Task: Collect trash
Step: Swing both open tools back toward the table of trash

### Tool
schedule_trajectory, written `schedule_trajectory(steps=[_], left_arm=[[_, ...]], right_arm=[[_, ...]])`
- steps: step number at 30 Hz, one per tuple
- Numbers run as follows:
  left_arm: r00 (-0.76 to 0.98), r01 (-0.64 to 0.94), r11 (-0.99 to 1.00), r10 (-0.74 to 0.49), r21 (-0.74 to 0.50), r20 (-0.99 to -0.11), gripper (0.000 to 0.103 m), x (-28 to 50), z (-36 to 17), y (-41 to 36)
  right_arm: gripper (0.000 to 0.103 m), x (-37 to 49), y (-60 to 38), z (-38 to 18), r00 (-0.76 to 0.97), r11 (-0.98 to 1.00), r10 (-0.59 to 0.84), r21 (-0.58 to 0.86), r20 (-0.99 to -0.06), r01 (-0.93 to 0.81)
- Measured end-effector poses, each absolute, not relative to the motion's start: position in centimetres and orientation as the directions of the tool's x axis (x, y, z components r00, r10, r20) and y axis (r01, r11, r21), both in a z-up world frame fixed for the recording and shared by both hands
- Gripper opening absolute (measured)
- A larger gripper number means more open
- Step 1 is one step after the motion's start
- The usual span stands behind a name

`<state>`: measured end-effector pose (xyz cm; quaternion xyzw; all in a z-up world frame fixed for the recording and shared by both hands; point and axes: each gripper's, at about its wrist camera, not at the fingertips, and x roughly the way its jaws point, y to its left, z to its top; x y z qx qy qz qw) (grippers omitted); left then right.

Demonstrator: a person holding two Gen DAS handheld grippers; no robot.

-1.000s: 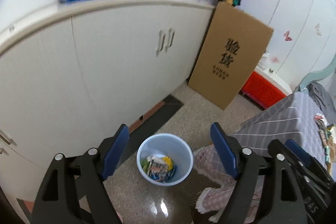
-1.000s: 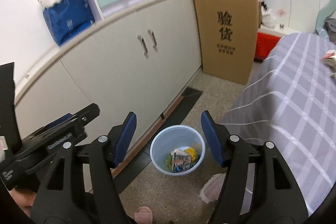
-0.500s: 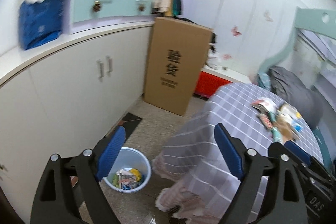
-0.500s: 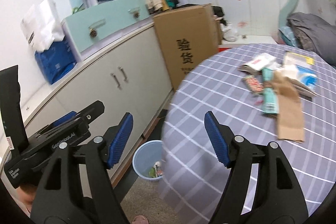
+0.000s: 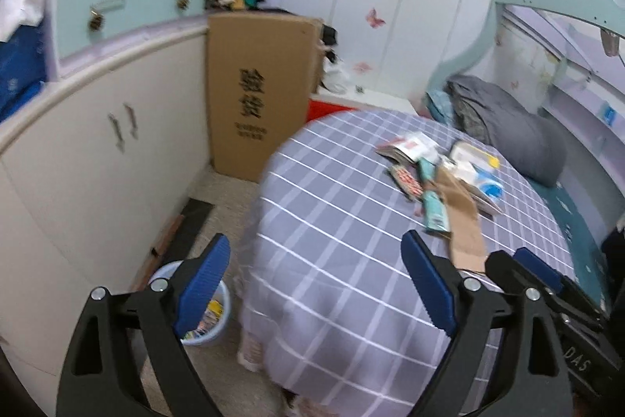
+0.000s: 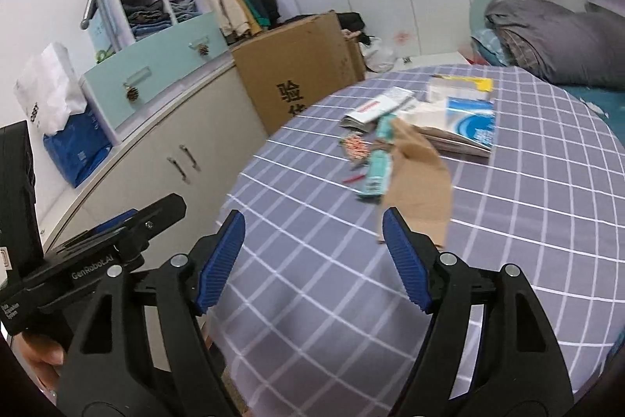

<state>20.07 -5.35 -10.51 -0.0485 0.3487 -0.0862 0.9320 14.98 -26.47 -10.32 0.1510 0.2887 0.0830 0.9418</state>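
Note:
A round table with a grey checked cloth (image 5: 332, 221) (image 6: 508, 221) holds a pile of trash: a brown paper piece (image 5: 463, 217) (image 6: 420, 174), a teal wrapper (image 5: 431, 208) (image 6: 377, 163), a red-dotted wrapper (image 5: 408, 180) (image 6: 353, 147), and white and blue packets (image 5: 476, 167) (image 6: 465, 120). A light blue bin (image 5: 213, 315) with trash in it stands on the floor left of the table. My left gripper (image 5: 316, 284) is open and empty above the table's near edge. My right gripper (image 6: 312, 256) is open and empty, near the brown paper.
White cupboards (image 5: 97, 163) run along the left wall. A tall cardboard box (image 5: 258, 92) (image 6: 297, 73) leans behind the table. A bed with a grey bundle (image 5: 508, 127) lies to the right. A red box (image 5: 320, 108) sits behind the table.
Both grippers have swung up and right from over the bin to over the table. The trash pile is now nearer. Both stay open.

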Motion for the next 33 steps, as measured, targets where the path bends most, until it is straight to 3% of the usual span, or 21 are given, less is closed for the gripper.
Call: schedule_trajectory(steps=[18, 33], left_arm=[[0.608, 0.182, 0.969, -0.244, -0.167, -0.756, 0.087, 24.6, -14.6, -12.5], [0.613, 0.195, 0.965, -0.26, -0.176, -0.746, 0.087, 27.9, -14.7, -14.7]], right_arm=[[0.074, 16.7, -34.4, -13.4, 0.802, 0.924, 0.192, 0.38, -0.566, 0.048], [0.074, 21.1, -37.0, -14.2, 0.759, 0.939, 0.154, 0.332, -0.632, 0.086]])
